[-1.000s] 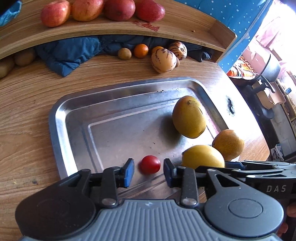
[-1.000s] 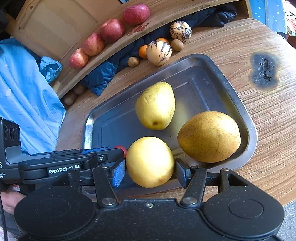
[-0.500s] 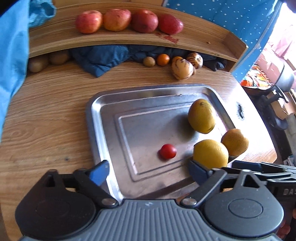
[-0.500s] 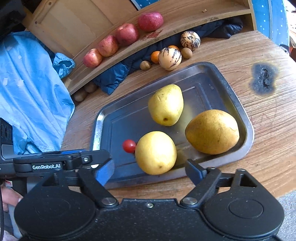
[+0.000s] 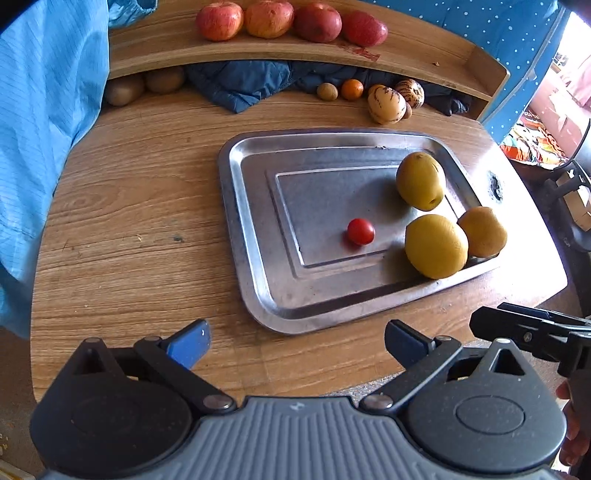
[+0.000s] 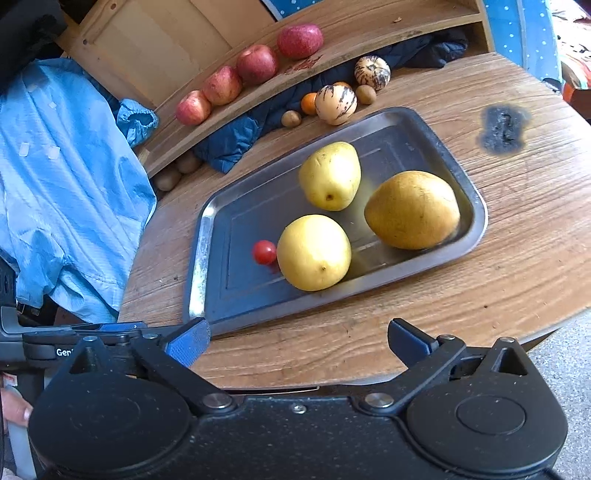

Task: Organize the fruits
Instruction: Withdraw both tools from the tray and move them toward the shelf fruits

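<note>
The wooden bench (image 5: 140, 206) is carrying everything, and a raised wooden shelf (image 5: 413, 55) is running along its far edge. In the middle of the bench a steel tray (image 5: 258, 236) is lying flat and is already holding four fruits, so part of the sorting is looking done. Three yellow pears are sitting in its right half: one at the right end (image 6: 412, 209), one on the far side (image 6: 330, 176) and one on the near side (image 6: 314, 253), the near two just beside each other. A small red tomato (image 6: 264, 252) is resting just to the left of the near pear; whether they are touching I cannot tell.

Plenty is still waiting outside the tray. Four red apples (image 5: 291, 20) are lining the shelf. On the bench beyond the tray's far rim two striped melons (image 5: 386, 104) are sitting beside an orange fruit (image 5: 351, 89) and a small brown fruit (image 5: 327, 91), with more brown fruits (image 5: 123, 89) lying far left near a dark blue cloth (image 5: 240, 83).

The left gripper (image 5: 297, 341) is hovering over the near edge of the bench, jaws spread wide and holding nothing. The right gripper (image 6: 299, 341) is doing the same, wide apart and empty, well short of the tray. By my judgement the task is roughly midway, with the far row left to gather.
</note>
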The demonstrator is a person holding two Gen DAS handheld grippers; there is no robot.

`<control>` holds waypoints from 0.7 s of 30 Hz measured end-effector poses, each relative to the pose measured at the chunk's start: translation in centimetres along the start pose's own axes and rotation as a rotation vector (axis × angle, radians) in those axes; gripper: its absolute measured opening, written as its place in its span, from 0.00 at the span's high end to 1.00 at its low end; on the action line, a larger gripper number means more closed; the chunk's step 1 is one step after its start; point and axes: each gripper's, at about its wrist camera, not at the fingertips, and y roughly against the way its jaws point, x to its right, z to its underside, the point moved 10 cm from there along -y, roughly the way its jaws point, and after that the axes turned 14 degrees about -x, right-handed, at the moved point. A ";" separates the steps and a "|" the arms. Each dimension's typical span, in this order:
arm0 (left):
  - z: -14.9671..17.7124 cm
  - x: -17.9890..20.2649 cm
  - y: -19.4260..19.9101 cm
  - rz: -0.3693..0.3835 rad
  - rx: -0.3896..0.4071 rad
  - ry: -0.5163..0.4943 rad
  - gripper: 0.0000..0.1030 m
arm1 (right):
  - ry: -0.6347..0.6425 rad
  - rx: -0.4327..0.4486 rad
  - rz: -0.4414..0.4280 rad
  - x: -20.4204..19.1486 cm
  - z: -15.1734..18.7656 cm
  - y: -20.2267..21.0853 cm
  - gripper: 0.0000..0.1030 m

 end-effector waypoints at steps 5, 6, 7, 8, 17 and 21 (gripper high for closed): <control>-0.2 0.5 0.4 -0.012 -0.003 -0.019 0.01 | 0.013 0.019 0.057 0.3 0.4 0.7 0.01; -0.3 0.7 0.4 -0.013 -0.004 -0.024 0.01 | 0.018 0.022 0.076 0.5 0.4 0.8 0.01; -0.5 0.9 0.4 -0.016 -0.005 -0.031 0.01 | 0.025 0.028 0.095 0.6 0.4 1.0 0.01; -0.7 1.2 0.4 -0.021 -0.006 -0.041 0.01 | 0.030 0.034 0.106 0.7 0.3 1.2 0.01; -3.7 3.5 -0.2 -0.025 -0.006 -0.106 0.01 | 0.040 0.073 0.176 2.1 -1.7 2.0 0.01; -5.9 4.2 -0.2 -0.027 0.006 -0.126 0.01 | 0.024 0.099 0.189 2.9 -3.6 2.3 0.01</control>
